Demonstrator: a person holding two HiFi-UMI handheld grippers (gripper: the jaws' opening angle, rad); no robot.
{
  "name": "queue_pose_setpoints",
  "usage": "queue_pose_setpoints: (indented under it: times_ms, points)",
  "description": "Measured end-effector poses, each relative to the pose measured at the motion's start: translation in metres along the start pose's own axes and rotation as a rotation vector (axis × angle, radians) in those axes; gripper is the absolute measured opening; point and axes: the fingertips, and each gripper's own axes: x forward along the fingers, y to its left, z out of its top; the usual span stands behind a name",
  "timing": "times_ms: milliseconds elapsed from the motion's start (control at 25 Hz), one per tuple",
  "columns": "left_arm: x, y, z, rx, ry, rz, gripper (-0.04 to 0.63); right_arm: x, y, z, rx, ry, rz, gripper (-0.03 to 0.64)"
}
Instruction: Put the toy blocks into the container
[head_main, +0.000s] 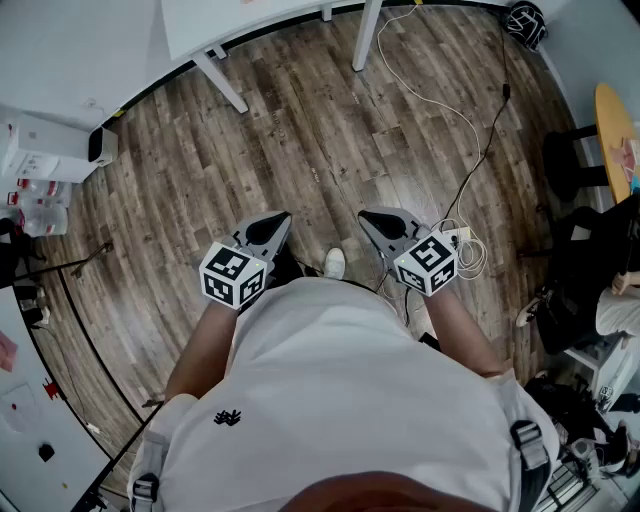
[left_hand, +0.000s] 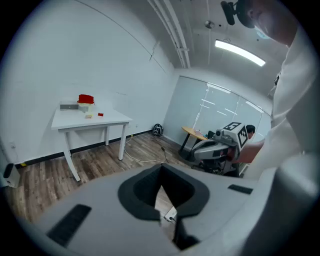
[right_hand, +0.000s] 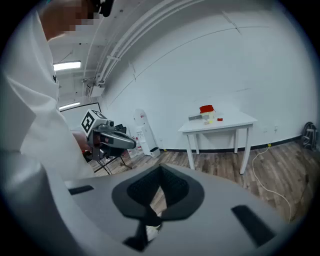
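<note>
A: Container location?

B: The red container (left_hand: 86, 99) stands on a white table (left_hand: 111, 120) against the far wall, well apart from the person.

A: Blocks?

B: Two toy blocks can be made out, both small at this range. A red block (left_hand: 100, 114) and a pale yellow block (left_hand: 88, 116) lie on the tabletop just in front of the container, outside it. A flat grey item (left_hand: 69, 106) lies beside the container; I cannot tell what it is.

A: Left gripper?

B: The left gripper (head_main: 283, 220) is clenched, jaw tips together, with nothing between them. Only floor shows through the gap behind the tips.

A: Right?

B: The right gripper (head_main: 366, 216) is also closed tight and empty.

A: Position of both?

B: They are held close to the person's torso, side by side and not touching, both angled forward and down over the wood floor (head_main: 300, 140). A white shoe (head_main: 334, 263) shows between them. A white cable (head_main: 440, 100) runs across the floor ahead of the right gripper.
</note>
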Motion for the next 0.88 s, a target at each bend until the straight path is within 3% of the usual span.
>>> queue_pose_setpoints:
  times_ms: [400, 640, 880]
  points:
    - [0.026, 0.071, 0.032, 0.001, -0.025, -0.03, 0.006, 0.055, -0.037, 0.033, -0.018, 0.021, -0.055, 0.005]
    - [0.044, 0.138, 0.075, -0.004, -0.06, -0.068, 0.006, 0.108, -0.069, 0.08, -0.081, 0.062, -0.104, 0.005]
    - [0.05, 0.206, 0.102, 0.009, -0.042, -0.116, 0.006, 0.164, -0.095, 0.121, -0.076, 0.072, -0.14, 0.005]
